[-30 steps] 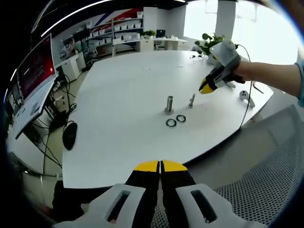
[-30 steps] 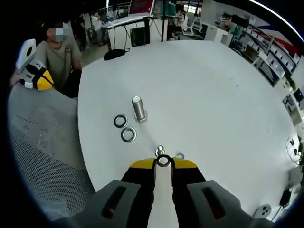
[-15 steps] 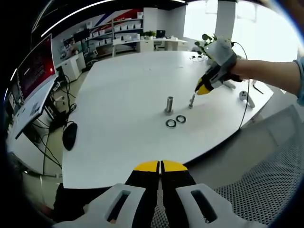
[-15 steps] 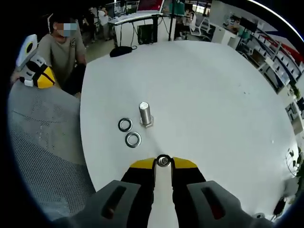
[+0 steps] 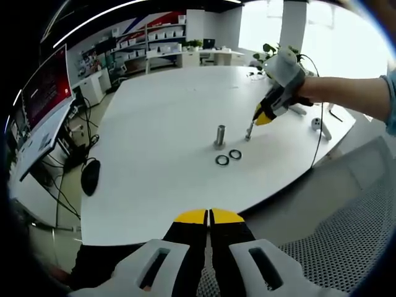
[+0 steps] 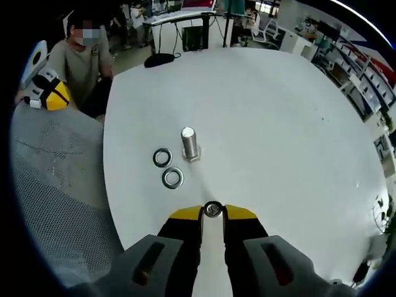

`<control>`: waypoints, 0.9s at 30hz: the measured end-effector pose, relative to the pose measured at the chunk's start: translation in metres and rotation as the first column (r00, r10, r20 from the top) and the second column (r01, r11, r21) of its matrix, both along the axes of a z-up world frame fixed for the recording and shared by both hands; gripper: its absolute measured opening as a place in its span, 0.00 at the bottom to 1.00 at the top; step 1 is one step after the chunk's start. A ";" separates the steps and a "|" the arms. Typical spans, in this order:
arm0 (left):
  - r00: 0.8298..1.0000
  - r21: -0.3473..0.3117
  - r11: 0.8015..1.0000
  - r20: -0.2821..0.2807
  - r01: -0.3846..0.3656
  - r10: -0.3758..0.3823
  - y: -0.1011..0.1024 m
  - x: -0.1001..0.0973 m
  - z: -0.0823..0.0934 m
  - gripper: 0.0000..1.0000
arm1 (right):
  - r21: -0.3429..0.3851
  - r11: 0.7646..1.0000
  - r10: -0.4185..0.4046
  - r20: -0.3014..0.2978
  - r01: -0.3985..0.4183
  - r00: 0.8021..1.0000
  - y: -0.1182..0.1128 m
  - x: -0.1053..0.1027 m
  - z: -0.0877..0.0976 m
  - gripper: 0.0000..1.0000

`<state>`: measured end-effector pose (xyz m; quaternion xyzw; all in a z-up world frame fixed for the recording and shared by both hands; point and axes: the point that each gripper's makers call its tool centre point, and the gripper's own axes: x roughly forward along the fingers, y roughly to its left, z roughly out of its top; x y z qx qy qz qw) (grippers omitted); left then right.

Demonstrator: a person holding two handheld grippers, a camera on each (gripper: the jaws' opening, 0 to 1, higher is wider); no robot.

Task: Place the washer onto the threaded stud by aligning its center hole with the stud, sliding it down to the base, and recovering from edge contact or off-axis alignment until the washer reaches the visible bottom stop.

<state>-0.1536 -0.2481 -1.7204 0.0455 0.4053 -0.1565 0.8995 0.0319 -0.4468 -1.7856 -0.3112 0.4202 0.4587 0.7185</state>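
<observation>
Bringing the washer down over the thin stud with my right gripper (image 6: 213, 213).

Over the last second my right gripper (image 5: 265, 115) has swung in from beside the thin stud (image 5: 249, 130) to sit right over its top, and the stud that showed ahead of my tips is now hidden beneath the washer (image 6: 213, 208); I judge the hole is close to lined up, though I cannot tell whether it is threaded on. That small steel ring is pinched flat between the yellow tips, its dark centre hole showing. My left gripper (image 5: 210, 217) hangs off the table (image 5: 161, 111) edge, tips pressed together, holding nothing. Two spare rings (image 6: 167, 167) lie by the thick stud (image 6: 189, 142).
</observation>
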 end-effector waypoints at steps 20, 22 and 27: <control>1.000 0.001 1.000 -0.003 0.000 0.000 0.000 0.000 0.000 0.00 | -0.031 0.999 0.022 -0.022 -0.023 1.000 0.003 0.005 -0.006 0.14; 1.000 0.001 1.000 -0.002 -0.001 0.001 0.000 0.000 0.000 0.00 | -0.032 0.999 0.026 -0.025 -0.027 0.999 0.004 0.004 -0.006 0.14; 1.000 0.001 1.000 -0.002 -0.001 0.001 0.000 0.000 0.000 0.00 | -0.035 0.999 0.027 -0.032 -0.028 0.999 0.004 0.002 -0.005 0.14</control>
